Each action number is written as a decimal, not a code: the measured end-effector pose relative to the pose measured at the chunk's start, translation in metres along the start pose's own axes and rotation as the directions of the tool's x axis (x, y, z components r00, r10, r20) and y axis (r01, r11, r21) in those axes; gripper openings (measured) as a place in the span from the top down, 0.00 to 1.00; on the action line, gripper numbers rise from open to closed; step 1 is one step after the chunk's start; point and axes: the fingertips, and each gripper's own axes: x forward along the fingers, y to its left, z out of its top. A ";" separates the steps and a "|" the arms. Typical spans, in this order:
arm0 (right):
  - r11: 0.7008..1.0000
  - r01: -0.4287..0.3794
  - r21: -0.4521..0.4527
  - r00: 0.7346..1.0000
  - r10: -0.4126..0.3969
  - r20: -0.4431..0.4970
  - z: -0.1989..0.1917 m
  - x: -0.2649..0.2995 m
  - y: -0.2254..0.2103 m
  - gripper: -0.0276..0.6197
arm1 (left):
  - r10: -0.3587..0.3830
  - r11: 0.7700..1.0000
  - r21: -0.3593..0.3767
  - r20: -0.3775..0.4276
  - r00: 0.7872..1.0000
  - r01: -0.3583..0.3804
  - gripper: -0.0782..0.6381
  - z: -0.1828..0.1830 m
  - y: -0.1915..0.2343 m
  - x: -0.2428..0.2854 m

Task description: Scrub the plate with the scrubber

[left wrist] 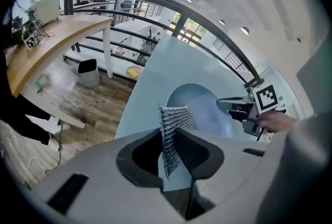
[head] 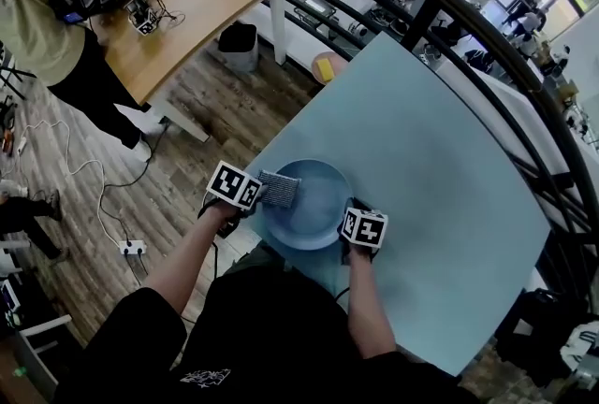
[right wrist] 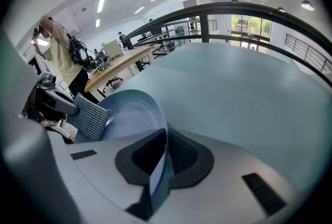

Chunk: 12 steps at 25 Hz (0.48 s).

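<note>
Scrubber (left wrist: 175, 120), clamped by the left gripper (left wrist: 174, 155), is held at the plate (head: 318, 201) pinched by the right gripper (right wrist: 165, 158); rubbing strokes seem called for next.

The head view looks steeply down from above, while both gripper views face the shared round pale-blue plate (head: 314, 198) closely from opposite sides.
</note>
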 end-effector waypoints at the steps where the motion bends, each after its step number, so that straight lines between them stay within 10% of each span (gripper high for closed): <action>1: 1.000 0.000 -0.003 1.000 0.000 -0.002 0.000 0.000 0.000 0.93 | 0.005 1.000 0.007 -0.004 1.000 -0.005 0.76 -0.003 -0.001 -0.002; 12: 1.000 -0.003 -0.029 1.000 0.003 -0.004 0.004 -0.002 0.002 0.93 | 0.032 0.995 0.095 -0.046 0.998 -0.028 0.76 -0.029 -0.024 -0.013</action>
